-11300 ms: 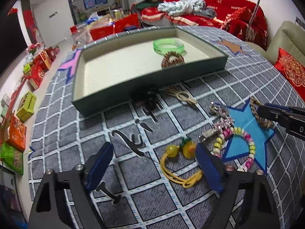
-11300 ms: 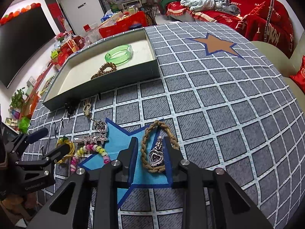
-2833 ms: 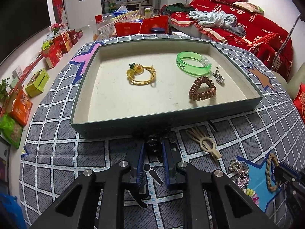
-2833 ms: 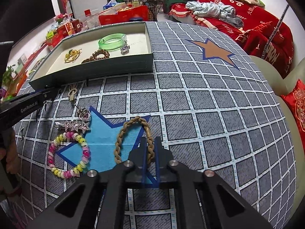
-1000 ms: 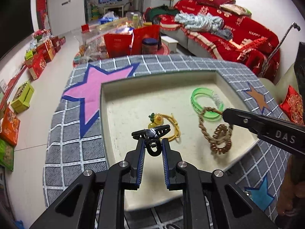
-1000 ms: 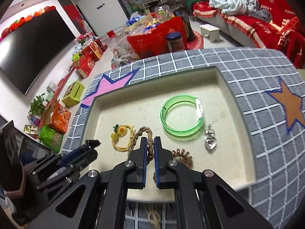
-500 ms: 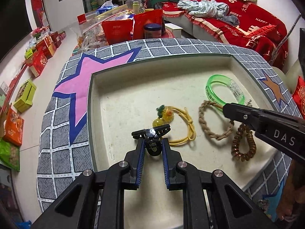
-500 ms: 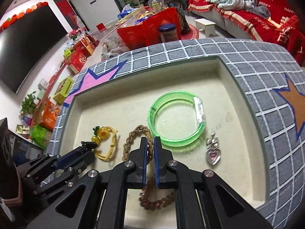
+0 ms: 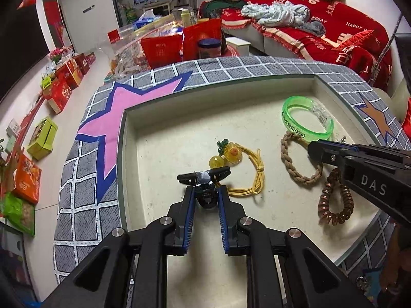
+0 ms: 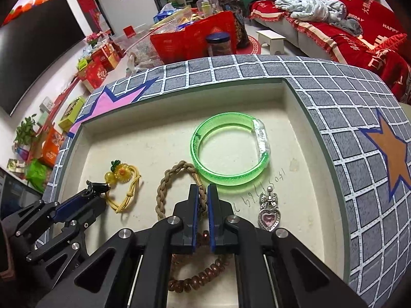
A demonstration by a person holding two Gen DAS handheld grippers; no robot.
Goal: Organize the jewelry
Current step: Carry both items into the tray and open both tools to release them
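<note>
My left gripper (image 9: 205,191) is shut on a black claw hair clip (image 9: 204,177), low over the floor of the beige tray (image 9: 120,154), beside a yellow sunflower hair tie (image 9: 239,159). My right gripper (image 10: 203,192) is shut on a braided brown rope bracelet (image 10: 164,184), whose loop lies flat on the tray floor. A green bangle (image 10: 228,148) lies just beyond it. A heart pendant (image 10: 268,213) is to its right. A copper spiral hair tie (image 10: 195,279) lies partly hidden under the right gripper. The left gripper (image 10: 96,188) shows at lower left.
The tray (image 10: 154,141) sits on a grey checked cloth (image 10: 346,118) with a pink star (image 9: 143,100) and an orange star (image 10: 393,151). Beyond the table stand red bags (image 9: 179,43), a red sofa (image 9: 334,20) and boxes on the floor (image 9: 41,138).
Both grippers have sunk lower over the tray with their loads. The braided bracelet, hanging a second ago, now lies on the tray floor. The clip has come nearer the yellow hair tie.
</note>
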